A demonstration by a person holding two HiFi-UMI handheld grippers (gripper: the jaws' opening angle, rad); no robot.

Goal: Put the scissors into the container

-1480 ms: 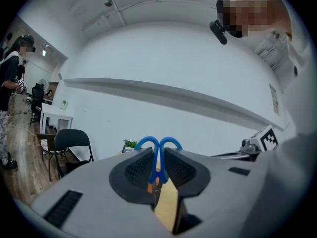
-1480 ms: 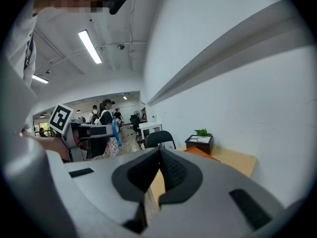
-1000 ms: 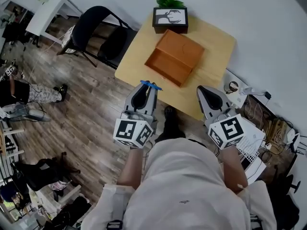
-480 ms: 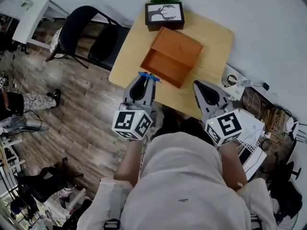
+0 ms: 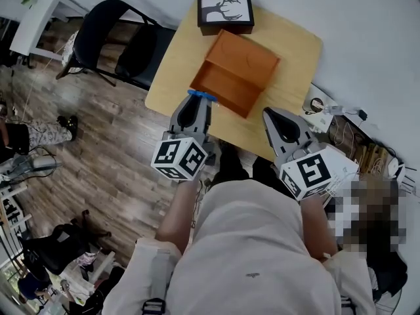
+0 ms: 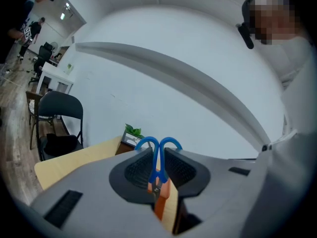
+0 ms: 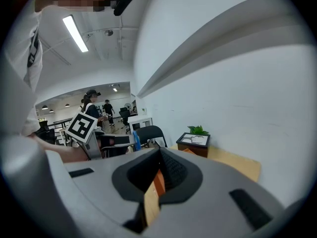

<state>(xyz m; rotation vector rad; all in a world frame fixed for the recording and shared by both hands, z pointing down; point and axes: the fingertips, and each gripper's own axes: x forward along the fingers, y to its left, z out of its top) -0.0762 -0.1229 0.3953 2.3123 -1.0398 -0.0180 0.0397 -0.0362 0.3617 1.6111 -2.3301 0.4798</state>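
Bench [image 5: 296,58] bears container [image 5: 237,67]; left tongs [image 5: 197,102] pinch scissors [image 6: 158,157] at pivot (light, stiff, probably slippery); right tongs [image 7: 157,171] pressed together.

The right gripper [image 7: 161,150], jaws closed on nothing, faces the wooden table [image 7: 242,166], which bears an orange container [image 7: 158,182] and, at its far edge, a framed picture [image 7: 193,141].

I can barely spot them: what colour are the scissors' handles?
Blue handles on the scissors, best seen in the left gripper view, pinched between its jaws.
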